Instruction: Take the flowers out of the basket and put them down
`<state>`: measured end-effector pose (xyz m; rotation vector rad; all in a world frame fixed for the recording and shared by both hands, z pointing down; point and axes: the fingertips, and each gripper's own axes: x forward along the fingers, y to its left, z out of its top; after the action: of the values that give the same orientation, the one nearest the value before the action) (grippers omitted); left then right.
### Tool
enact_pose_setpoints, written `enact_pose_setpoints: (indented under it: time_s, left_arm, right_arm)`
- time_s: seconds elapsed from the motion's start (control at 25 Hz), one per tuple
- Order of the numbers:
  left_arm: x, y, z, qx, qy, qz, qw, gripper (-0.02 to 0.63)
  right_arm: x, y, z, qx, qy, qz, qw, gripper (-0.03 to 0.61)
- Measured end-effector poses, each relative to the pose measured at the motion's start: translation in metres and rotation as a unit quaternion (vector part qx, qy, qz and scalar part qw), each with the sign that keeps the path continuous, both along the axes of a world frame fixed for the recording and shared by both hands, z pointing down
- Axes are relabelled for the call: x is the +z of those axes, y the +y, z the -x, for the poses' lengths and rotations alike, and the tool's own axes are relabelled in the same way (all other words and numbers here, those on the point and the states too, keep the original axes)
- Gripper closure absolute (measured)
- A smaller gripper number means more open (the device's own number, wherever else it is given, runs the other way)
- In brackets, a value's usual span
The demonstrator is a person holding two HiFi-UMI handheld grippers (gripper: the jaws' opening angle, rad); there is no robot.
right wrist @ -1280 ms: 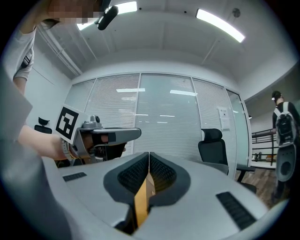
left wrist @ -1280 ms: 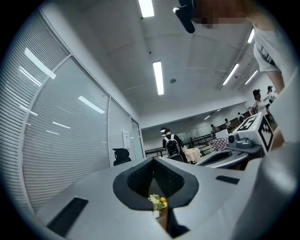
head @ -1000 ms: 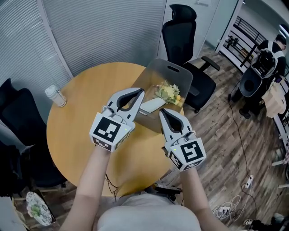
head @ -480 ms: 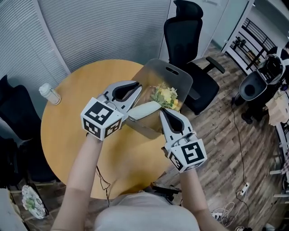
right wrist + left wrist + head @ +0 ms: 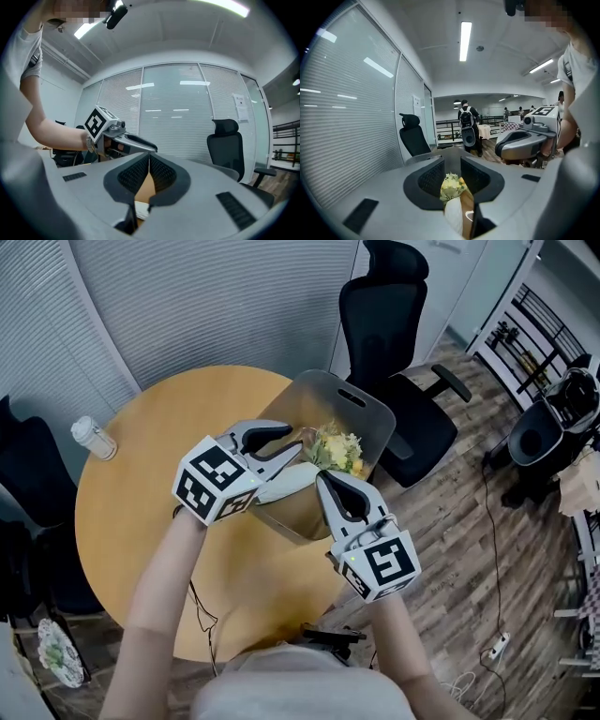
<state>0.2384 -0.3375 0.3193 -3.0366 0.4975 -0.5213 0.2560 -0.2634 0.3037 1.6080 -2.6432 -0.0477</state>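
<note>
A smoky see-through basket [image 5: 377,424] with a handle slot stands at the right edge of the round wooden table [image 5: 141,512]. In it lies a bunch of yellow and white flowers [image 5: 336,444] in a white paper wrap [image 5: 286,482]. My left gripper [image 5: 293,439] is at the basket's near left side, over the wrap. Its jaws are opening; the flowers [image 5: 451,185] show in the gap, and the pads do not press on them. My right gripper [image 5: 322,476] is shut and empty at the basket's near rim, just right of the wrap.
A small white-lidded jar [image 5: 92,437] stands at the table's left edge. A black office chair [image 5: 394,324] is behind the basket, another dark chair [image 5: 28,474] at the left. Far off, a person with a backpack [image 5: 466,117] stands. Cables [image 5: 492,648] lie on the wooden floor.
My left gripper has come right, over the flowers' wrap, and its jaws have parted. My right gripper has moved slightly up and left to the basket's rim.
</note>
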Motion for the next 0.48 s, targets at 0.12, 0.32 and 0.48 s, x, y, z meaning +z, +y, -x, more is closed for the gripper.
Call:
enact_pose_setpoints:
  time_s: [0.12, 0.32, 0.48]
  left_arm:
    - [0.013, -0.004, -0.011, 0.012, -0.029, 0.016, 0.9994, 0.495]
    - [0.050, -0.006, -0.030, 0.045, -0.093, 0.056, 0.9931, 0.446]
    - [0.073, -0.010, -0.042, 0.063, -0.137, 0.064, 0.9865, 0.423]
  right_arm:
    - [0.000, -0.005, -0.008, -0.006, -0.001, 0.002, 1.000, 0.552]
    - [0.005, -0.014, -0.019, -0.007, -0.007, 0.011, 1.000, 0.552]
    - [0.008, -0.020, -0.024, -0.011, -0.010, 0.014, 1.000, 0.552]
